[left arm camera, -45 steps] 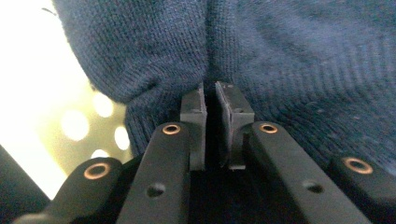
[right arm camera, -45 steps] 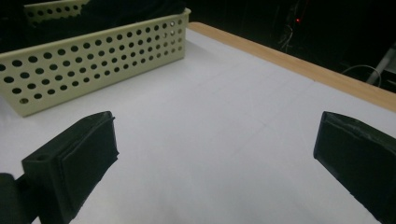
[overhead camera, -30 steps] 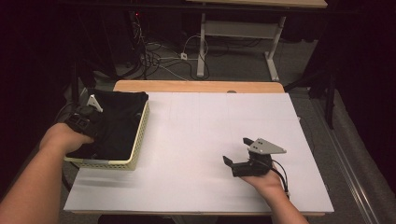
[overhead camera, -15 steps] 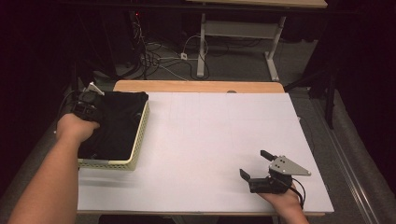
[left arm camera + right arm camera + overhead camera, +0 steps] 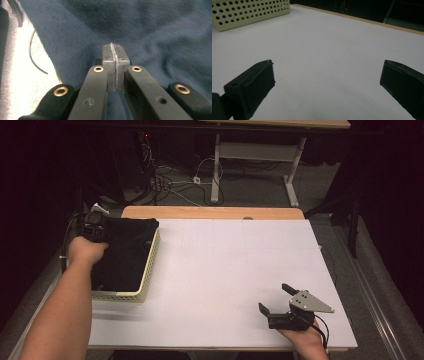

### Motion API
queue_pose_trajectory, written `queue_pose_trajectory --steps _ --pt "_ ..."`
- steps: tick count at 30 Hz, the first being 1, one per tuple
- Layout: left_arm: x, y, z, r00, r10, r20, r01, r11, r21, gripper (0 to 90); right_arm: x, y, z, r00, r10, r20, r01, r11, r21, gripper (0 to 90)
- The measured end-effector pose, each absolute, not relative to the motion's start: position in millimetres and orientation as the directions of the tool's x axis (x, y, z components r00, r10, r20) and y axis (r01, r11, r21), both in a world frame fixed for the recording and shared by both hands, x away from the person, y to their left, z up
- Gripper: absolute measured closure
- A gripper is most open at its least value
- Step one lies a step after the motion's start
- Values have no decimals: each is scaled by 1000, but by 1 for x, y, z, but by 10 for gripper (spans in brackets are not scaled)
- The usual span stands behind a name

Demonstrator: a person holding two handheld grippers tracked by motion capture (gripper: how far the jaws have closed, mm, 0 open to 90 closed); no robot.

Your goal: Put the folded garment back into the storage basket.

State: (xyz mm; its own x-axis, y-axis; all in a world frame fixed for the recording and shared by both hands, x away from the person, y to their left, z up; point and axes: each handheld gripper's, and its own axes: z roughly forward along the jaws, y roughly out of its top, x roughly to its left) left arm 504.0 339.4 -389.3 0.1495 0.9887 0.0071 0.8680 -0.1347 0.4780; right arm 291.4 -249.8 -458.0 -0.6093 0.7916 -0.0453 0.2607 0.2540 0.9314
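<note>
The left gripper point(image 5: 95, 227) has its fingers pinched tight on the dark cloth point(image 5: 125, 252) lying in the cream basket point(image 5: 145, 280). Lift straight up so the basket stays put. The right gripper point(image 5: 277, 302), well away from the basket, rests wide open and empty.

Left gripper point(image 5: 95, 227) slid from the near side of the basket point(image 5: 150, 265) up to its far-left corner, and its jaws have just been closing, now pinched together on the dark cloth point(image 5: 155, 37). Right gripper point(image 5: 277, 300) pulled back toward the table's near edge.
</note>
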Motion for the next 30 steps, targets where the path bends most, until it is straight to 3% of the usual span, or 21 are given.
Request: queue_pose_trajectory --steps 6,15,25,30 --pt "528 349 -414 132 991 -10 891 -114 440 878 293 -246 -460 -590 807 -43 281 255 925 0" --pt "541 339 -444 170 985 40 911 -173 374 878 293 -237 -461 -590 806 -51 300 277 913 1" --pt "524 339 -424 214 977 11 881 -198 430 878 291 -237 -460 -589 806 -56 291 277 916 1" --pt "507 321 -395 292 956 29 832 -269 485 879 288 -238 -461 -589 806 -52 286 268 920 1"
